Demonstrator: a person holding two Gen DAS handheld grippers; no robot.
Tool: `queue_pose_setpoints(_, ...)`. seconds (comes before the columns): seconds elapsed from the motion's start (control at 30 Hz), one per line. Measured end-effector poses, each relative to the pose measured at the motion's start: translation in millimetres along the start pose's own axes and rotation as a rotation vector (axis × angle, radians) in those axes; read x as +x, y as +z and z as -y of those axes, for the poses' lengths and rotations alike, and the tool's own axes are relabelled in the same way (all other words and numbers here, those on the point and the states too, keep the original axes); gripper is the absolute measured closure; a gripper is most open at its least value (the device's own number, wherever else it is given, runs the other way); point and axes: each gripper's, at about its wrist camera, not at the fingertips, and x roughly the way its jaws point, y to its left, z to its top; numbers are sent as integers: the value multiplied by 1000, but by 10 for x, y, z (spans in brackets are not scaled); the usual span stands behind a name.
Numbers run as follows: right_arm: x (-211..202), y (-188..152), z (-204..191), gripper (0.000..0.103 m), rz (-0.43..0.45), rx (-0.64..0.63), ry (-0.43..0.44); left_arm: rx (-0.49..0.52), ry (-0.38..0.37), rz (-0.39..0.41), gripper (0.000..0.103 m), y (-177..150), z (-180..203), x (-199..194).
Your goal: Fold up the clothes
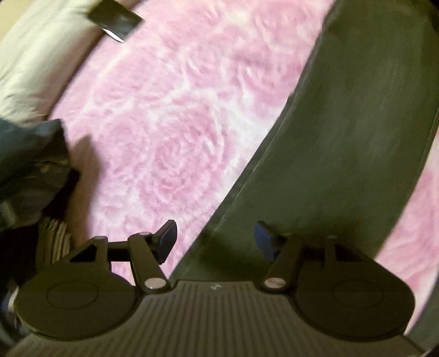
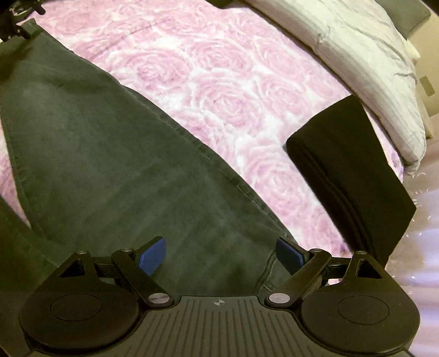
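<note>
Dark olive-grey trousers (image 2: 115,153) lie flat on a pink rose-patterned bedspread (image 2: 219,90). In the left wrist view a trouser leg (image 1: 343,142) runs from the lower middle to the upper right. My left gripper (image 1: 216,241) is open above the leg's left seam, one blue pad over the pink cover, the other over the cloth. My right gripper (image 2: 221,255) is open just above the trousers near their right edge, nothing between its fingers. The other gripper (image 2: 16,19) shows at the far top left of the right wrist view.
A folded black garment (image 2: 348,186) lies on the bedspread to the right of the trousers. A white quilt (image 2: 365,63) lines the far side of the bed. A heap of dark and striped clothes (image 1: 30,175) sits at the left. A black folded item (image 1: 115,19) rests near the white quilt (image 1: 35,63).
</note>
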Motion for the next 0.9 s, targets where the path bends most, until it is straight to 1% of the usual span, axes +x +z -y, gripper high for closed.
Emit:
queue_pose_setpoints(0.07,96,-1,7,13,-14,1,-1,55,-50,-29,44,-18,-47,210)
queue_pose_setpoints(0.2,287,-3,20,13,-43,2,-3,93,-184,-10,43,-41,-234,367)
queue_pose_setpoints(0.23,335,-3,23,13,-50,2,-3,97,-217,-11,49,-42,-275,382)
queue_pose_setpoints(0.27,383,-3,26,13,-57,3,-4,98,-254,-18,62,-35,-303,389)
queue_pose_setpoints(0.3,429,-6,33,13,-64,3,-4,106,-277,-29,67,-20,-305,387)
queue_pose_setpoints(0.33,463,-26,67,13,-67,6,-2,116,-293,-42,73,-3,-298,382)
queue_pose_setpoints(0.37,485,-42,113,13,-68,9,-1,133,-293,-50,85,5,-275,355)
queue_pose_setpoints(0.4,505,-57,159,13,-69,12,0,154,-287,-57,93,9,-246,318)
queue_pose_setpoints(0.43,517,-59,215,13,-69,10,-3,174,-281,-63,97,13,-217,281)
queue_pose_setpoints(0.57,566,-65,443,13,-67,-6,-16,208,-198,-31,97,-61,-50,-20)
queue_pose_setpoints(0.63,608,-61,571,13,-62,-22,-22,221,-139,-9,97,-111,69,-183)
queue_pose_setpoints(0.73,742,-33,751,13,-56,-71,-17,209,-67,13,97,-120,202,-383)
queue_pose_setpoints(0.77,803,-13,794,13,-54,-103,-6,203,-49,16,98,-128,247,-433)
queue_pose_setpoints(0.83,929,19,862,13,-53,-175,44,192,-24,21,98,-112,327,-510)
queue_pose_setpoints(0.9,1084,37,901,14,-82,-256,116,191,4,30,98,-132,403,-599)
